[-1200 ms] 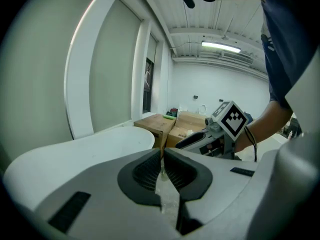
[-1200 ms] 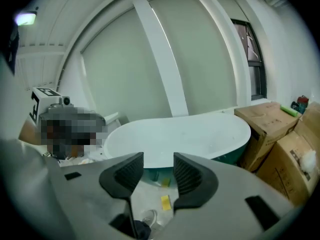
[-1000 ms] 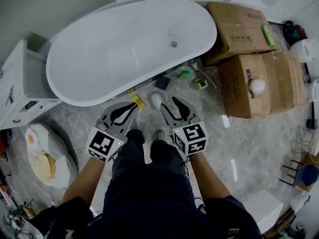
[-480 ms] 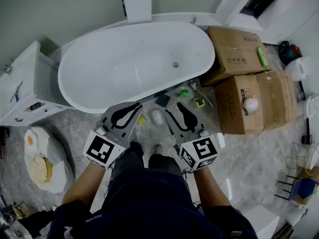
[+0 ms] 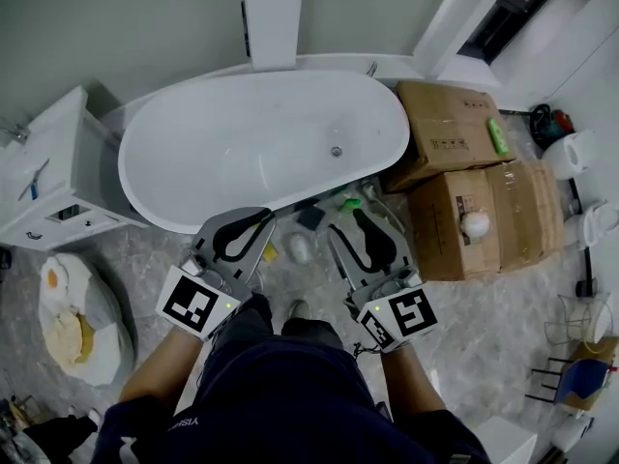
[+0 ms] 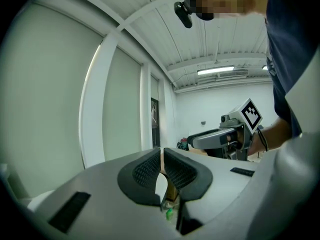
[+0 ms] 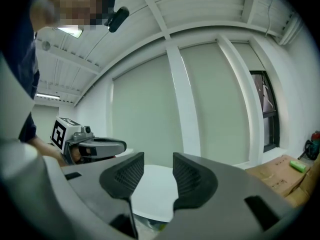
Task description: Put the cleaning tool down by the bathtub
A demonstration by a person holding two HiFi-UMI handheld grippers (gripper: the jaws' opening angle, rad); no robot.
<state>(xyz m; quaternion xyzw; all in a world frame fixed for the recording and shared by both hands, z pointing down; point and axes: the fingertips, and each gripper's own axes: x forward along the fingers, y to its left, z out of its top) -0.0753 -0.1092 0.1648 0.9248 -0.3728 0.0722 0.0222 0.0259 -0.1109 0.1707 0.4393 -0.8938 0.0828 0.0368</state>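
As seen from the head view, standing on a grey marbled floor (image 5: pixel 484 307) right in front of a white bathtub (image 5: pixel 261 133), dark trousers (image 5: pixel 280 375) at the bottom of the picture.

Left gripper (image 5: pixel 253 222): held low, pointed at the tub's near side. Jaws pressed almost together with only a thin slit between them, nothing pinched.

Right gripper (image 5: pixel 356 218): alongside the left one, pointed the same way. Jaws spread, nothing between them. Only the tub rim visible through the gap in the right gripper view.

White cleaning tool (image 5: pixel 299 249): lying on the floor just beside the bathtub's near wall. Between the two grippers in the head view, touched by neither.

Clutter near it along the tub:
- small yellow piece (image 5: pixel 270 253) just left of the tool
- dark square item (image 5: pixel 310 218) closer to the tub
- green item (image 5: pixel 350 204) further right

Too small to tell what any of these are.

Right of the tub: two cardboard boxes (image 5: pixel 455 249) side by side, the farther one close to the tub's end. Green object (image 5: pixel 496 135) on the farther box, white round thing (image 5: pixel 473 223) on the nearer.

Left of the tub: white cabinet (image 5: pixel 44 177). In front of that, a pale bundle (image 5: pixel 68 307) with yellow patches on the floor.

Behind the tub: white column (image 5: pixel 271 17) against the wall.
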